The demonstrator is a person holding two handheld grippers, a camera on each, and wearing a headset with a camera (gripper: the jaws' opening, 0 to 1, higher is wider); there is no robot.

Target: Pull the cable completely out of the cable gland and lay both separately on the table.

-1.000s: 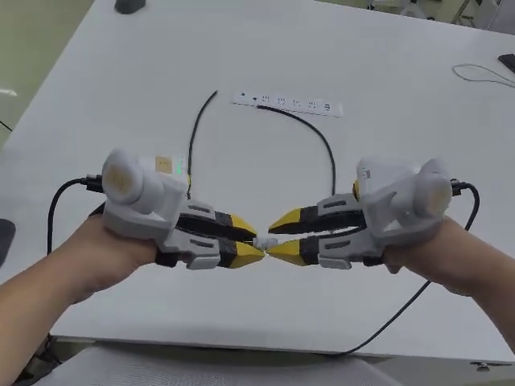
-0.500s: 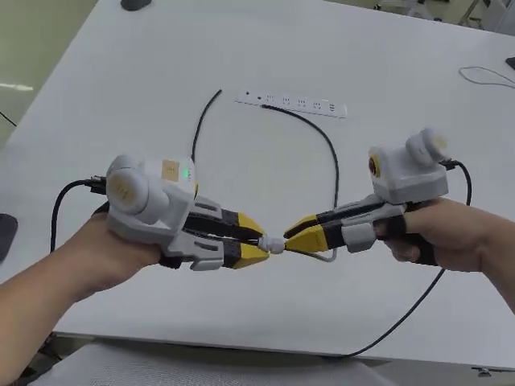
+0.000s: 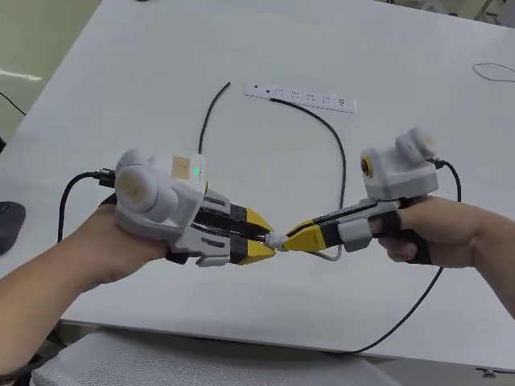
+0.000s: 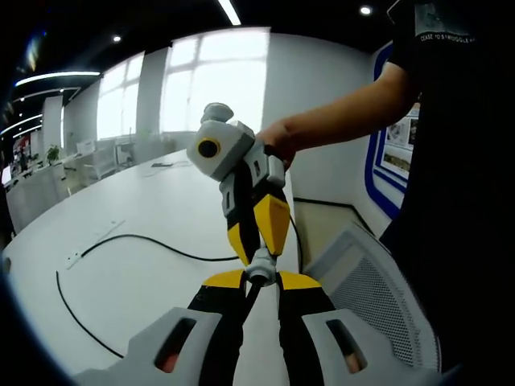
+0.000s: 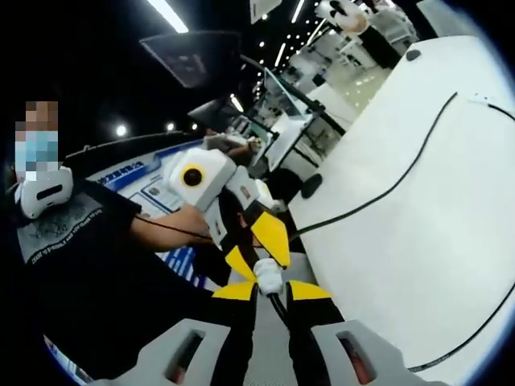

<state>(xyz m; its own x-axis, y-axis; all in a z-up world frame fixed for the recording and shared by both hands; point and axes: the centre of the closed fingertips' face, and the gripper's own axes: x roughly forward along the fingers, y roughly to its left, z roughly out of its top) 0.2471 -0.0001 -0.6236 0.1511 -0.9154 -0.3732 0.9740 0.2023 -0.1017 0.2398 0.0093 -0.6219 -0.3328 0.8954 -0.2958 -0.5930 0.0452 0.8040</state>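
We count, left to right:

- **Left hand-held gripper (image 3: 268,240):** one, jaws closed on the cable gland.
- **Cable gland (image 3: 276,240):** one, white, held above the near edge of the bench (image 3: 161,72).
- **Right hand-held gripper (image 3: 291,239):** one, tip to tip with the left, jaws pinched on the cable (image 5: 279,308).
- **Cable:** one, black, gripped just behind the gland. We judge that its long axis runs through both tips, so the pull goes straight apart.
- **Power strip (image 3: 299,96):** one, far back.
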